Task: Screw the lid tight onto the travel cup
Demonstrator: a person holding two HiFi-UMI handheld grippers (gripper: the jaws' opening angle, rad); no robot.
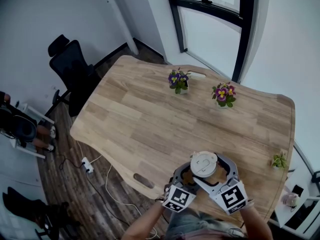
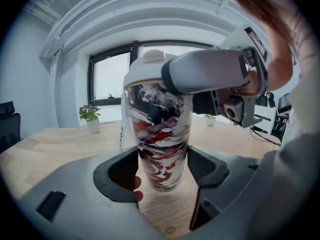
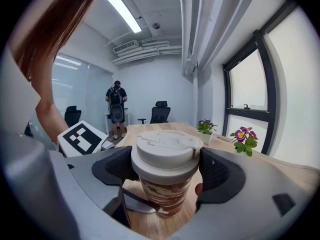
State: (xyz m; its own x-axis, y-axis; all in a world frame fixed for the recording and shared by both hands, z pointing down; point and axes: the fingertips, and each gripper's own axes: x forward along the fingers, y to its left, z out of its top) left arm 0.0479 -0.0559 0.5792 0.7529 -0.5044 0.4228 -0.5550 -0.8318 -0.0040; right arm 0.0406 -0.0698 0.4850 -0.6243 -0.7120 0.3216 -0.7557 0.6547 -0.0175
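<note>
A travel cup (image 2: pixel 160 134) stands upright at the bottom centre of the head view, over the near edge of a light wooden table (image 1: pixel 150 119). Its body is a tall, slightly tapering tumbler, narrower at the base, with a marbled swirl of black, white and red. A cream lid (image 3: pixel 167 149) sits on top, round with a thick rim and a raised flip tab across its flat face.

The cup's long axis runs vertically, lid end up and base down toward the wood. Whether the base touches the table cannot be told.

The left gripper (image 2: pixel 161 171) has its dark ribbed jaws closed against the lower part of the cup's body, one on each side. The right gripper (image 3: pixel 167 166) comes in higher, its jaws pressed against opposite sides of the lid's rim. In the head view both grippers meet at the cup, their marker cubes side by side at the bottom edge.

Two small pots of purple and pink flowers (image 1: pixel 178 80) (image 1: pixel 223 95) stand well apart from the cup, toward the upper right.
</note>
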